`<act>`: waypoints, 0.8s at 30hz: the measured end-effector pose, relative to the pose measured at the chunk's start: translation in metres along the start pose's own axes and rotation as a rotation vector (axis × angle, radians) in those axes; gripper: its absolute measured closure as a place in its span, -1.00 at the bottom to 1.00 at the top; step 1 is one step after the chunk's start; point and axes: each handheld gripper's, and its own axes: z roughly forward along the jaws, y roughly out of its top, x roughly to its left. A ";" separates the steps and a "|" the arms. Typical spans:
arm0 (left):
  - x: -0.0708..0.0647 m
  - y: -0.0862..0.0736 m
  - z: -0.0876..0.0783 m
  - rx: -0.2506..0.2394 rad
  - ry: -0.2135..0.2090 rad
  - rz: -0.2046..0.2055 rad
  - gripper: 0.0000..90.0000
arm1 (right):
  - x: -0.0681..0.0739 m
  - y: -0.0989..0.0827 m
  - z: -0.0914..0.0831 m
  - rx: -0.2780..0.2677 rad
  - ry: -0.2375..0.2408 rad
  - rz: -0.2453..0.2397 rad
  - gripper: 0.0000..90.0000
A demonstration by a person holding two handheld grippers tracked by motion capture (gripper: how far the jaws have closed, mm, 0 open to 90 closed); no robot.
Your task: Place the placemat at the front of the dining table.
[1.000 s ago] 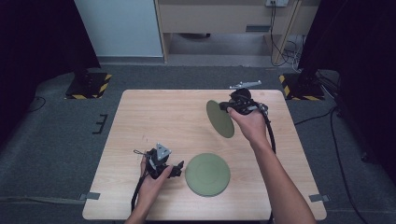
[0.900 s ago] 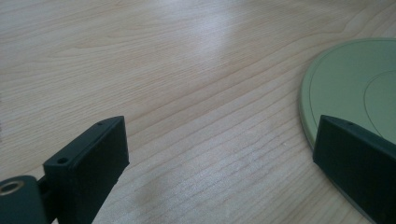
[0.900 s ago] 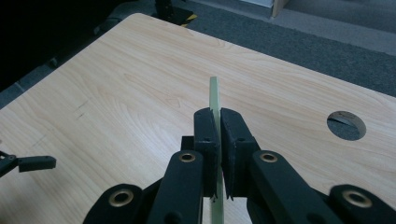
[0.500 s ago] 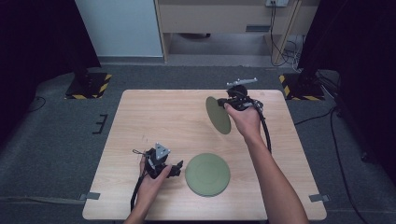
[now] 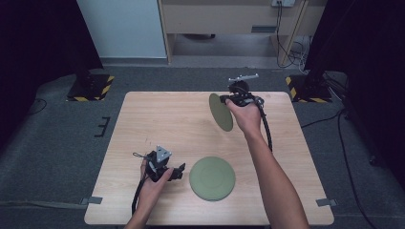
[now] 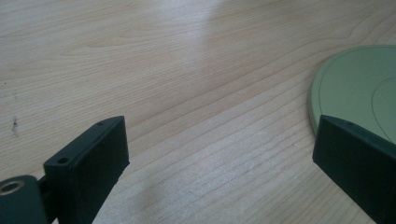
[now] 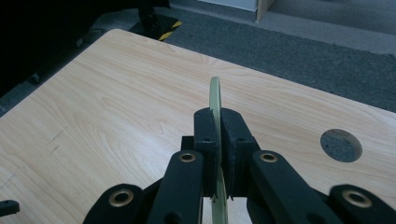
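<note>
Plate [image 5: 220, 111] clamped edge-on in the right gripper [image 7: 219, 135]: pale sage green, plain; second plate [image 5: 212, 178] just beside the left gripper [image 5: 177, 171]: same green, with faint concentric rings. Both grippers: black, brass-coloured pivots on the right. Table [image 5: 167, 124] under them: light wood grain.

Two round olive-green plates: one plate [image 5: 220, 111] held on edge, upright above the table's far right part; the other plate [image 5: 212, 178] lying flat near the front edge.
</note>
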 end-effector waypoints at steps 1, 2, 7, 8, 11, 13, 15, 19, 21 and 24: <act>0.000 0.000 0.000 0.000 0.000 0.000 -0.93 | 0.000 0.000 0.000 0.000 0.000 0.000 0.92; 0.000 0.000 0.000 -0.001 0.000 -0.002 -0.93 | 0.000 0.000 0.001 0.002 -0.001 0.002 0.92; 0.002 -0.001 -0.001 -0.002 0.001 -0.007 -0.93 | 0.004 0.004 0.009 -0.002 0.000 -0.001 0.92; 0.002 -0.001 -0.001 -0.002 0.001 -0.007 -0.93 | 0.005 0.004 0.011 -0.004 0.002 0.000 0.92; 0.003 -0.001 -0.001 -0.002 0.003 -0.012 -0.93 | 0.012 0.009 0.019 -0.010 0.003 -0.004 0.92; 0.005 -0.002 -0.002 -0.004 0.005 -0.015 -0.93 | 0.014 0.012 0.024 -0.012 0.005 -0.003 0.91; 0.005 -0.002 -0.002 -0.005 0.007 -0.017 -0.93 | 0.016 0.013 0.029 -0.016 0.011 0.008 0.92; 0.010 -0.003 -0.003 -0.003 0.013 -0.023 -0.93 | 0.017 0.015 0.037 -0.019 0.017 0.021 0.92; 0.012 -0.003 -0.004 -0.004 0.016 -0.032 -0.93 | 0.019 0.014 0.045 -0.020 0.023 0.031 0.92; 0.013 -0.004 -0.004 -0.005 0.016 -0.036 -0.93 | 0.019 0.012 0.050 -0.011 0.024 0.030 0.92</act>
